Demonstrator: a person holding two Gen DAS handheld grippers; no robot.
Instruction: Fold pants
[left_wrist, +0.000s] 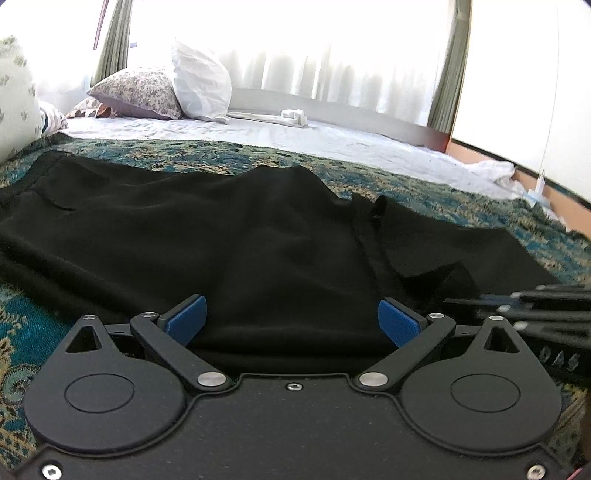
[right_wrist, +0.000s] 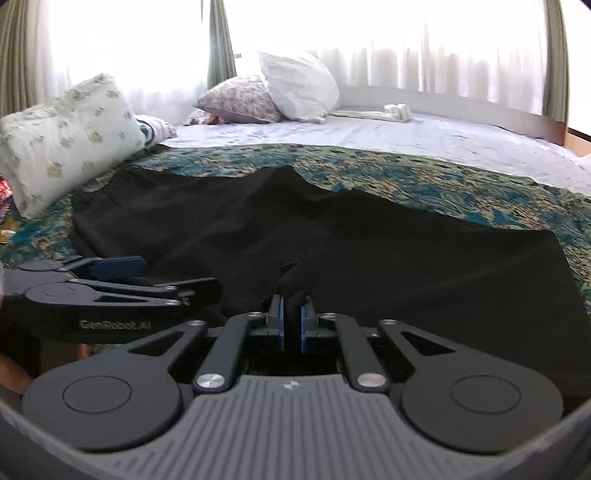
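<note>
1. 1 large bed (right_wrist: 424, 136) is filling both views, with a white sheet showing at the far side and a teal and gold patterned bedspread (left_wrist: 229, 157) lying across the near part.
2. 1 pair of black pants (left_wrist: 207, 236) is lying spread over that bedspread, reaching from the far left to the near right, with wrinkles and a raised ridge near the middle; its near edge is running under both tools.
3. 3 pillows are sitting at the far left: a pale one with green sprigs (right_wrist: 62, 136) nearest, a floral one (right_wrist: 240, 98) farther back, and a plain white one (right_wrist: 299, 85) leaning against the floral one.
4. 1 left gripper (left_wrist: 291, 321) is hovering low at the near edge of the pants, its 2 blue pads (left_wrist: 186, 319) standing wide apart with black cloth lying between them but not pinched.
5. 1 right gripper (right_wrist: 291, 317) is sitting just to the right of the left one, its pads drawn together and clamping a bunched-up fold of the pants that is sticking up above the fingertips.
6. 1 small rolled white cloth (left_wrist: 293, 117) is lying on the sheet at the far side, well apart from the pants.
</note>
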